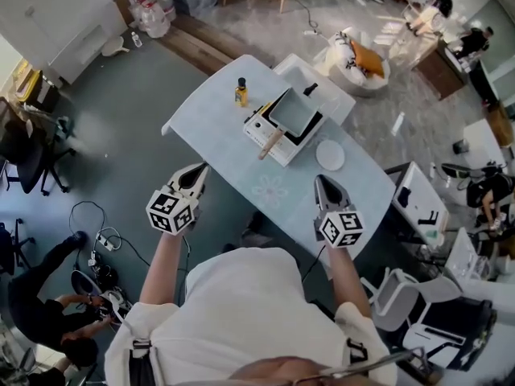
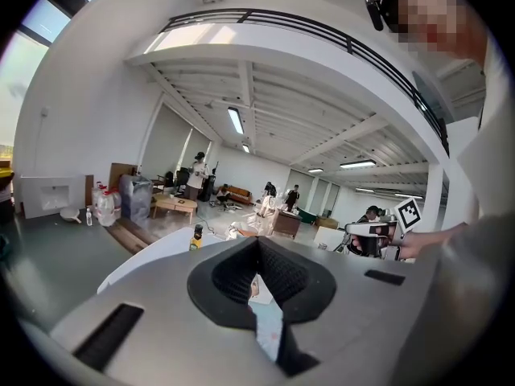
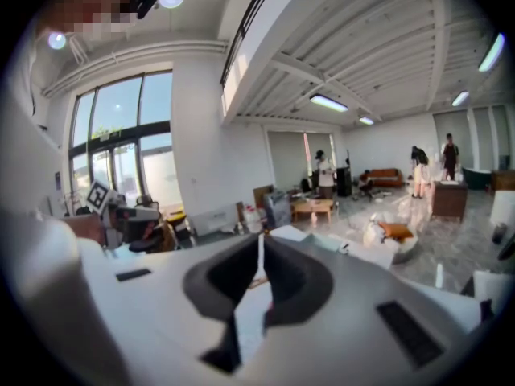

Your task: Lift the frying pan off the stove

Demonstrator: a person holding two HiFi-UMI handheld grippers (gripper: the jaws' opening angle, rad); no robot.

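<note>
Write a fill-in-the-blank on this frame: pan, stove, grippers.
1. The frying pan on the stove has a ___ handle.
2. In the head view, the bottle stands to the stove's ___.
3. In the head view, the white plate lies to the stove's ___.
4. The left gripper and right gripper both hold nothing, jaws ___.

Missing words: wooden; left; right; shut

No text can be read: the bottle (image 1: 241, 92) label is too small, and the left gripper (image 1: 198, 171) and right gripper (image 1: 323, 182) show only black-and-white square markers.
</note>
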